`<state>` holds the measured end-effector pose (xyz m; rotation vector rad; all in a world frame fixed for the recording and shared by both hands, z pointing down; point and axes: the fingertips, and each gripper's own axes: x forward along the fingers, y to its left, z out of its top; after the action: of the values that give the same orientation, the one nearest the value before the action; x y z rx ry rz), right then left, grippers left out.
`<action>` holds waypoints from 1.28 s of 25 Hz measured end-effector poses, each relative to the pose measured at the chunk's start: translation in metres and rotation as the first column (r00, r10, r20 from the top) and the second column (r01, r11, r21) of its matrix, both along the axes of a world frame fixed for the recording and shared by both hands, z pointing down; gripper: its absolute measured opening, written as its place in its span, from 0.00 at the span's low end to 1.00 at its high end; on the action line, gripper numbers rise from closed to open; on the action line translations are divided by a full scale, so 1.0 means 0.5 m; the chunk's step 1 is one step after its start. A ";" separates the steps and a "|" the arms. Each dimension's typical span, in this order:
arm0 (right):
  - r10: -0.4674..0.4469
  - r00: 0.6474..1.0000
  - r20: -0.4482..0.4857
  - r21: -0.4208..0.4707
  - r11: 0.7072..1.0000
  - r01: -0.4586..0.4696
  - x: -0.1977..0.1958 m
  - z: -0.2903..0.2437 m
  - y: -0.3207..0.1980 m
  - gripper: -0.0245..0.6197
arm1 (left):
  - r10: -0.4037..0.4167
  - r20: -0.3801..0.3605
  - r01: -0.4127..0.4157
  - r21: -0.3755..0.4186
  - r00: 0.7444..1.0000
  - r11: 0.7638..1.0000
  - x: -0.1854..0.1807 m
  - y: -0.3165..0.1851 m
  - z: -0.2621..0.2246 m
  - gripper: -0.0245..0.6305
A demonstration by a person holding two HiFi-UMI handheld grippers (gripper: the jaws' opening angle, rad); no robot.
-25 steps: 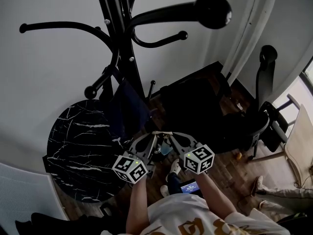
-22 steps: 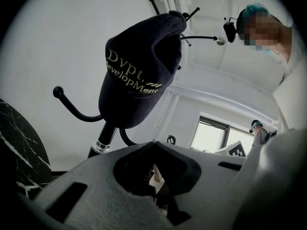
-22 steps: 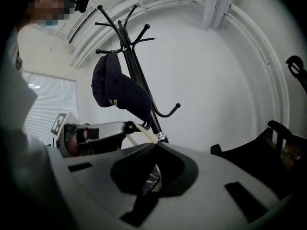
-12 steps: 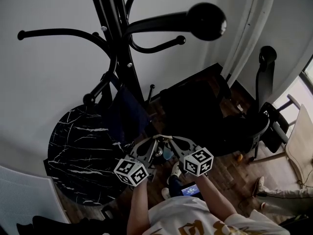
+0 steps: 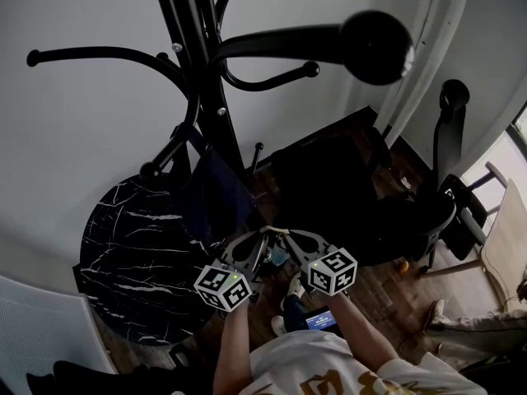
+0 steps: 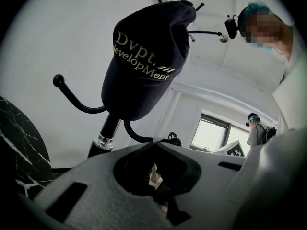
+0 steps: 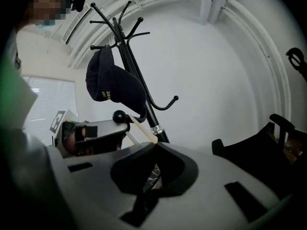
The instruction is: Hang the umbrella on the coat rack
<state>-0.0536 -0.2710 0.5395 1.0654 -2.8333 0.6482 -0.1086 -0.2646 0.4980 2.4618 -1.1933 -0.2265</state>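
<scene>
- At the foot of the coat rack (image 5: 216, 97), there's no umbrella I can pick out in any view. Only a navy cap (image 6: 144, 56) hangs from one of its hooks.
- Barely any change from a second ago: the head view has swung a touch and both tools sit low where they were. I'd judge the hanging isn't under way.
- Left hand-held gripper (image 6: 156, 143): jaws pressed together on nothing. Right hand-held gripper (image 7: 157, 142): the same, and the two tips sit just beside each other.
- The rack is glossy black bent tube with ball-ended hooks. The cap is soft cloth with gold stitching. The round desk (image 5: 123, 245) is black marble, white-veined.
</scene>
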 end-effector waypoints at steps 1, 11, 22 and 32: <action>-0.002 1.000 -0.003 -0.001 1.000 0.002 -0.002 0.002 -0.001 0.05 | -0.001 0.003 0.001 -0.001 1.000 1.000 -0.001 -0.001 0.001 0.07; -0.016 1.000 -0.015 -0.010 1.000 0.016 -0.015 0.014 -0.017 0.05 | 0.002 -0.003 -0.002 -0.014 1.000 1.000 -0.006 -0.013 0.010 0.07; -0.041 0.998 -0.049 -0.005 0.999 0.041 -0.040 0.026 -0.046 0.05 | -0.029 0.002 0.029 -0.060 1.000 0.998 -0.035 -0.044 0.030 0.07; -0.058 0.993 -0.108 0.011 0.998 0.059 -0.062 0.041 -0.070 0.05 | -0.049 0.053 0.054 -0.087 0.997 0.995 -0.048 -0.072 0.045 0.07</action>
<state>-0.0844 -0.3060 0.5601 0.9833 -2.7697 0.5494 -0.1328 -0.3004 0.5207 2.3756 -1.2617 -0.1234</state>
